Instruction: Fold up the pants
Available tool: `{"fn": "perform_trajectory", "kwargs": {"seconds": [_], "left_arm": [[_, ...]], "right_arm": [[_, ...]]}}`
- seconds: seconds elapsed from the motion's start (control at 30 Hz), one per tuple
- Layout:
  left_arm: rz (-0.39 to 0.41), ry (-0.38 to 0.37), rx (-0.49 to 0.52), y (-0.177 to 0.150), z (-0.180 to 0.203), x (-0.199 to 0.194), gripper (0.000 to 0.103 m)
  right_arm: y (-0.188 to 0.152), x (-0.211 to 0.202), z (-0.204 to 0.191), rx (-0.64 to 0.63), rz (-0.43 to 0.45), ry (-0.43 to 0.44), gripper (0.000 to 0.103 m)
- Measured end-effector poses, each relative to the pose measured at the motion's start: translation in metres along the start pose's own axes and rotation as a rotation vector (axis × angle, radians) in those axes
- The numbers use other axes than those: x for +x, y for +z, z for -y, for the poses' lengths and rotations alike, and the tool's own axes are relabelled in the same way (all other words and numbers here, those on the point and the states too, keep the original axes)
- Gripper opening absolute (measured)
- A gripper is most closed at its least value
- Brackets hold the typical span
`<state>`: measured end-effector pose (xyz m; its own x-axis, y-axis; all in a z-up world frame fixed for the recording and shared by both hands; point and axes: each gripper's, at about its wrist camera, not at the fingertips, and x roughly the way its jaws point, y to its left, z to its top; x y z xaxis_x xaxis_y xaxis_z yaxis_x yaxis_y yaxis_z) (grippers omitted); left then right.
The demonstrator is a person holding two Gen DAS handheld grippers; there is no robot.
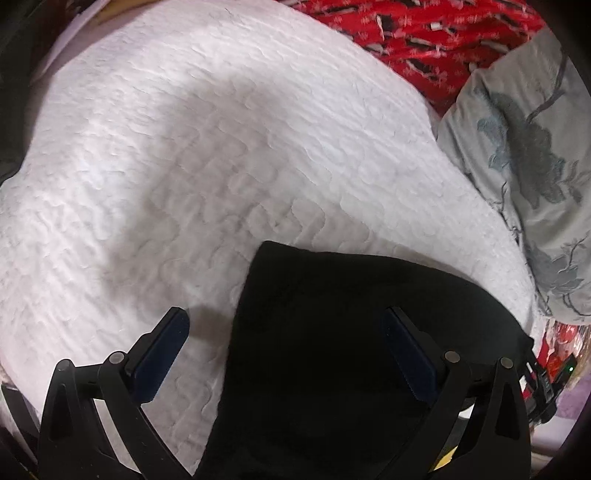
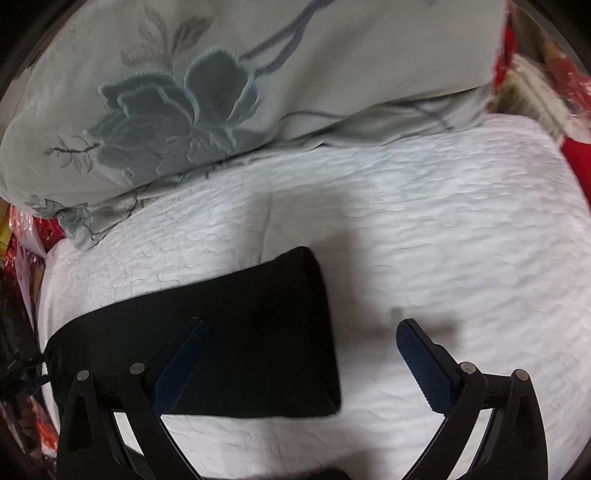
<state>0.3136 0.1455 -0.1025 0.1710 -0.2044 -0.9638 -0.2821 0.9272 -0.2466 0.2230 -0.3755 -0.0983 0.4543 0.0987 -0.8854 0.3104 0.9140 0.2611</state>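
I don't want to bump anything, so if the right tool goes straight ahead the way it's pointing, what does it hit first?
Probably the black pants at their right edge, or the white quilt beside them; the open right tool straddles that edge. Depth is unclear.

Bedroom: quilted white bedspread (image 1: 192,155), floral pillow (image 2: 207,92).

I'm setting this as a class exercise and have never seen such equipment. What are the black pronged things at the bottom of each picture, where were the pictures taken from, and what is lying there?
Each picture comes from a camera mounted on a hand-held two-finger gripper, looking along its fingers. The left gripper and right gripper are both open, holding nothing. Black pants, already folded into a compact shape, lie on a white quilted cover. A grey floral pillow lies behind, with red patterned fabric beyond.
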Motion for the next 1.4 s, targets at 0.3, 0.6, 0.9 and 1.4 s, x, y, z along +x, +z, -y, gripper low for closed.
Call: {"fn": "perform_trajectory", "kwargs": {"seconds": [0.3,0.6,0.9,1.4], "left_arm": [[0.033,0.08,0.077,0.002,0.028,-0.007,0.031],[0.139,-0.018,0.084,-0.036,0.011,-0.078,0.028],[0.256,-0.087,0.158,-0.101,-0.008,-0.122,0.026],[0.099,-0.162,0.035,-0.123,-0.079,-0.088,0.026]], "right_arm": [[-0.002,-0.015,-0.011,-0.127,0.05,-0.038,0.005],[-0.03,-0.072,-0.015,-0.099,0.187,0.034,0.005],[-0.101,-0.136,-0.014,-0.116,0.285,0.111,0.005],[-0.196,-0.144,0.019,-0.085,0.193,0.022,0.01]]}}
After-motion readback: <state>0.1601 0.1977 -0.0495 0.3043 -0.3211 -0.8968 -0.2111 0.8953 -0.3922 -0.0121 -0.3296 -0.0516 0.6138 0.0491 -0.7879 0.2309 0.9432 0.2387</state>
